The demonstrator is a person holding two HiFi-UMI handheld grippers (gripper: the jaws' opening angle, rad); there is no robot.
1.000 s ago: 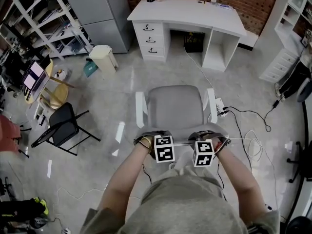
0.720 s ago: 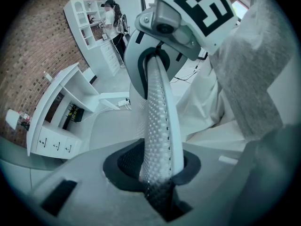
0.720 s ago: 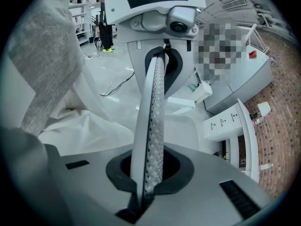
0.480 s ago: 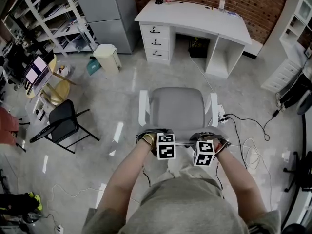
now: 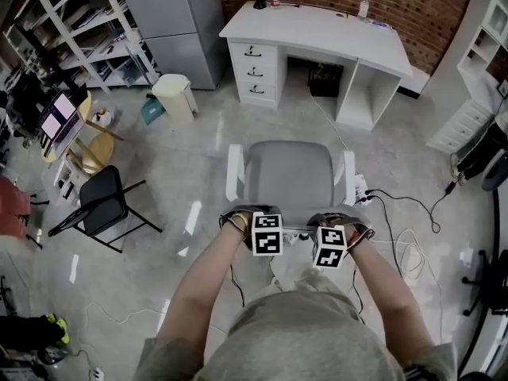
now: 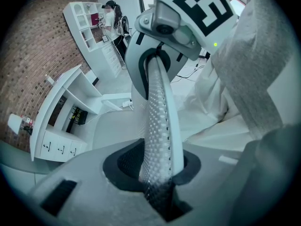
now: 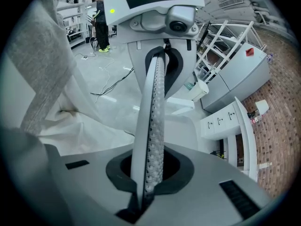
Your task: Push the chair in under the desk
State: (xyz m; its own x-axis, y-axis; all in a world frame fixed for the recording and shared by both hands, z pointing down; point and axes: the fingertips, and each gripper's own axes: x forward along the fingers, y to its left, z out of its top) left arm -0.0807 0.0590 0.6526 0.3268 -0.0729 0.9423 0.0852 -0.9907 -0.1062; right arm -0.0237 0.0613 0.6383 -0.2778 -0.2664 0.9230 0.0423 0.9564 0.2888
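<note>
Nearest the person's torso, in the head view: left gripper (image 5: pixel 267 235) and right gripper (image 5: pixel 331 246). Both point steeply down, side by side on the top rim of the backrest (image 6: pixel 159 126). Each gripper view shows the mesh rim running straight through that gripper's jaws.
- Left: jaws closed onto the rim, pinching it.
- Right: jaws pressed nearly together, the thin rim edge caught between them.

Judged reason for the twin grip: two holds set apart along the rim let the person steer the chair (image 5: pixel 290 173) square and keep it from swinging round under the push.

Chair: grey seat, standing on open floor. The seat faces the desk (image 5: pixel 317 32), well apart from it and roughly in line with the kneehole (image 5: pixel 321 74). Not yet under. Something dark sits at the back of the kneehole; it cannot be identified.

Counts:
- Grippers: 2.
- Grey chair: 1, with 2 white armrests (image 5: pixel 234 173).
- Desk: 1, white, against the brick wall, with 3 drawers (image 5: pixel 252 70) stacked at its left and 1 open side compartment (image 5: pixel 355 86) at its right.
- Off to the left: 1 black folding chair (image 5: pixel 103 205) and 1 bin (image 5: pixel 176 94).

Cables (image 5: pixel 397 205) trail on the floor just right of the chair. Judged a snag risk for its base on the way in.
</note>
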